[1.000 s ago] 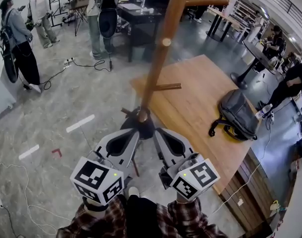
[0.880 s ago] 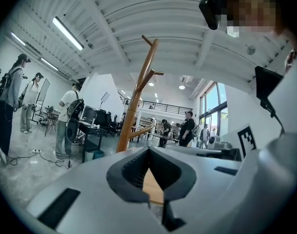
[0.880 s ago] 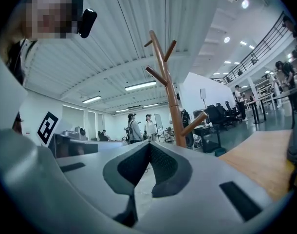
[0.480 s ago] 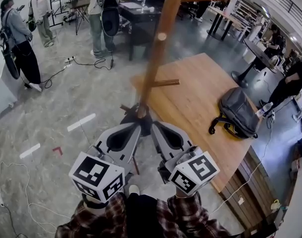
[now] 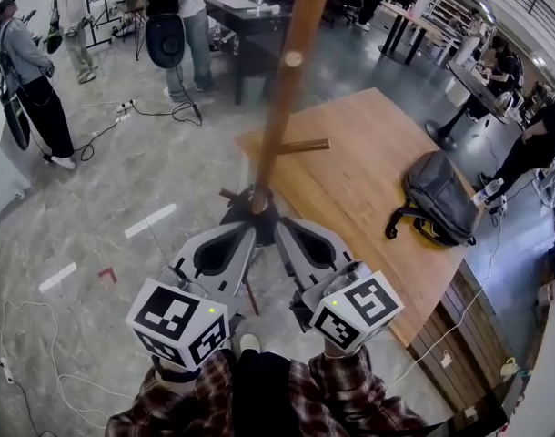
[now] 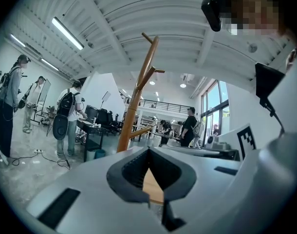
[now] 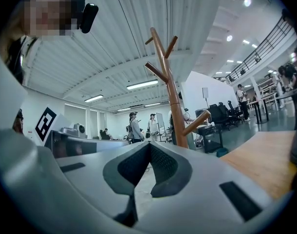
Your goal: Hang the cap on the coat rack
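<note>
A wooden coat rack (image 5: 282, 89) rises from the floor straight ahead, with a short peg (image 5: 305, 146) low on its pole. Its forked top shows in the left gripper view (image 6: 139, 91) and the right gripper view (image 7: 169, 87). A dark shape (image 5: 259, 221) lies at the pole's foot; I cannot tell whether it is a cap or the base. My left gripper (image 5: 248, 232) (image 6: 149, 151) and right gripper (image 5: 281, 225) (image 7: 149, 145) point side by side at that foot, tips almost touching each other. Both are shut with nothing between their jaws.
A raised wooden platform (image 5: 368, 171) lies to the right with a grey backpack (image 5: 437, 209) on it. People stand at the far left (image 5: 27, 85) and by a dark table (image 5: 246, 16). Cables (image 5: 114, 126) trail over the grey floor.
Both grippers have edged a little forward toward the rack's foot and closer together. The person with the backpack at the back has shifted left in the head view.
</note>
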`<control>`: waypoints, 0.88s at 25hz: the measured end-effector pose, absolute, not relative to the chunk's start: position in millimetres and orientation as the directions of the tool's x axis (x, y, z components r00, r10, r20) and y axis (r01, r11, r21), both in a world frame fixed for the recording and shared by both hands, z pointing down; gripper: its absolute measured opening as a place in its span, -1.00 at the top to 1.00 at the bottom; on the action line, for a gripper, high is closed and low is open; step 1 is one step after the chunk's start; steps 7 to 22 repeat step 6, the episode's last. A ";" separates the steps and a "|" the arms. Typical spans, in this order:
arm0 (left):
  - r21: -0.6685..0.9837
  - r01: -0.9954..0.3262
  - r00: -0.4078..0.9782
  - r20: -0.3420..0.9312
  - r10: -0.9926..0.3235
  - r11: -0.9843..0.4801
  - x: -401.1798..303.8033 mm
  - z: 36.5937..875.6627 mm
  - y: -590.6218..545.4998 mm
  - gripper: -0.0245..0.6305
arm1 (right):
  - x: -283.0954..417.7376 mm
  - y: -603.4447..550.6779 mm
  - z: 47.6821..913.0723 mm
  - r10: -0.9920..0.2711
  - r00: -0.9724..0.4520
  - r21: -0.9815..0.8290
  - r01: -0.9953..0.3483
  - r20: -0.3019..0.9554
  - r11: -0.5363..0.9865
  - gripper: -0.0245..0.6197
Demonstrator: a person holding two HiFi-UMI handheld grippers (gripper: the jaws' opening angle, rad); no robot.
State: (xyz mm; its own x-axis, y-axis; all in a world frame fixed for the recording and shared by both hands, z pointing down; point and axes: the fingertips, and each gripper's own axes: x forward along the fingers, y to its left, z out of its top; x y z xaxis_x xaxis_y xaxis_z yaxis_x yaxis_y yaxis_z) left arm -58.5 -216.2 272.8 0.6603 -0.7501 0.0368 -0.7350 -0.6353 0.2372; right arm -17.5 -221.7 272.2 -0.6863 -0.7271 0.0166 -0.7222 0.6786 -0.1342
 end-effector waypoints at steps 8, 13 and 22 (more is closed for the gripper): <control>0.247 -0.736 0.659 0.043 -0.751 -0.631 -62.8 273.9 -224.9 0.89 | -19.2 -231.7 268.3 -0.733 -0.680 -0.135 -0.728 0.015 0.673 0.89; 0.247 -0.736 0.659 0.043 -0.751 -0.631 -62.8 273.9 -224.9 0.89 | -19.2 -231.7 268.3 -0.733 -0.680 -0.135 -0.728 0.015 0.673 0.89; 0.247 -0.736 0.659 0.043 -0.751 -0.631 -62.8 273.9 -224.9 0.89 | -19.2 -231.7 268.3 -0.733 -0.680 -0.135 -0.728 0.015 0.673 0.89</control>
